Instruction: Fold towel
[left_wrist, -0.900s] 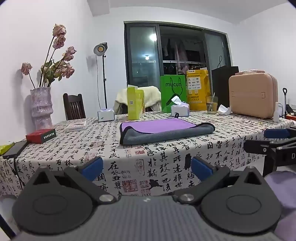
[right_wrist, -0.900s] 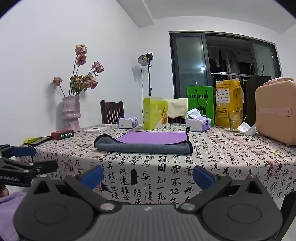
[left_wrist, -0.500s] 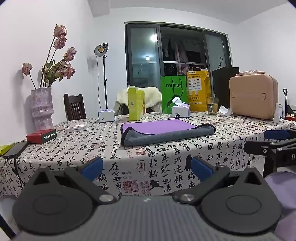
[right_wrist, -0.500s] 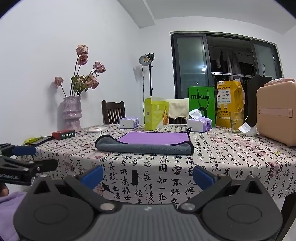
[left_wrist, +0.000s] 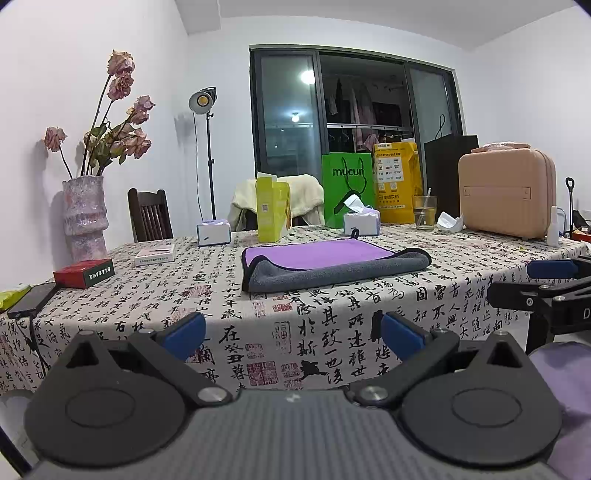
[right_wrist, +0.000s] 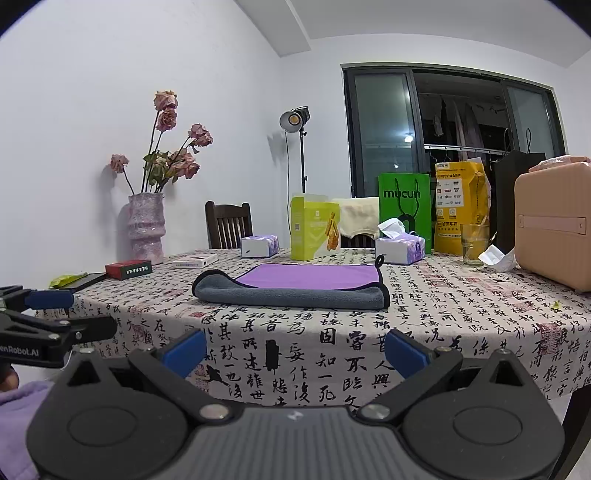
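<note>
A towel (left_wrist: 325, 264), purple on top and grey underneath with a dark hem, lies folded flat on the table, its grey fold along the near edge; it also shows in the right wrist view (right_wrist: 295, 284). My left gripper (left_wrist: 291, 338) is open and empty, held below and in front of the table's front edge. My right gripper (right_wrist: 293, 349) is open and empty at the same height. Each gripper shows at the side of the other's view, the right one (left_wrist: 535, 284) and the left one (right_wrist: 51, 314).
The table wears a calligraphy-print cloth (left_wrist: 332, 317). Behind the towel stand a yellow-green box (left_wrist: 272, 208), two tissue boxes (left_wrist: 361, 222), a green bag (left_wrist: 347, 194), a glass (left_wrist: 424, 212) and a pink case (left_wrist: 506, 195). A vase (left_wrist: 84, 218), red box (left_wrist: 84, 273) and phone (left_wrist: 31, 299) sit at left.
Both grippers have dropped slightly and the view has shifted a little; the towel lies as before. Both stay open.
</note>
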